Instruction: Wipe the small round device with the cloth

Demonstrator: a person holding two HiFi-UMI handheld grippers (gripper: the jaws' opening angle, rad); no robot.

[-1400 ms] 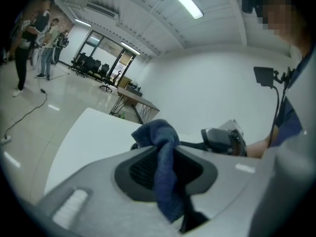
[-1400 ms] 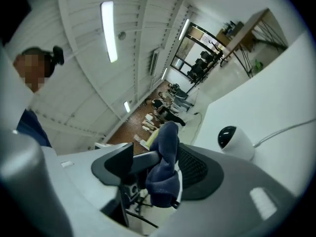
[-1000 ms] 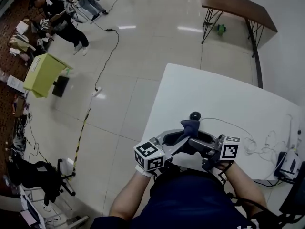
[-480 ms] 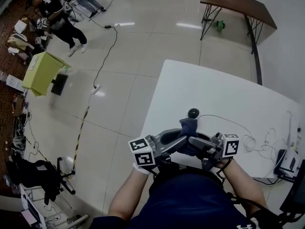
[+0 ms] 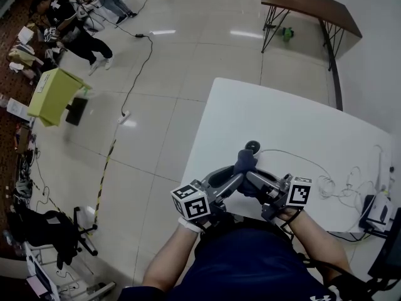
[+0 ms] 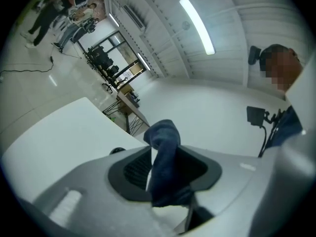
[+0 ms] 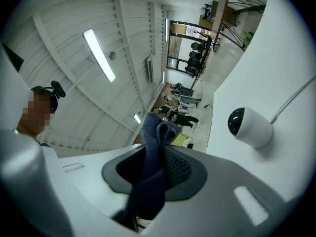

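Note:
A dark blue cloth (image 5: pixel 244 162) hangs bunched where both grippers meet over the white table (image 5: pixel 282 111). The small round device (image 5: pixel 252 146), white with a black face, sits just beyond it, cable attached. My left gripper (image 5: pixel 238 174) has just been opening; the cloth (image 6: pixel 163 137) stands between its jaws with a gap beside it. My right gripper (image 5: pixel 249 178) has just been closing and presses on the cloth (image 7: pixel 155 132). The device (image 7: pixel 247 125) lies close to the right of the right gripper (image 7: pixel 153 177). Only its dark top (image 6: pixel 117 151) peeks over the left gripper (image 6: pixel 165 172).
Loose white cables (image 5: pixel 332 187) and a white plug block (image 5: pixel 379 212) lie on the table's right side. The table's left edge (image 5: pixel 200 137) drops to a tiled floor. Farther off are a brown table (image 5: pixel 307 5), a yellow box (image 5: pixel 56 96) and people (image 5: pixel 69 24).
The left gripper's marker cube has rolled and dipped a little. The cloth stays bunched between the two grippers' tips, just short of the device.

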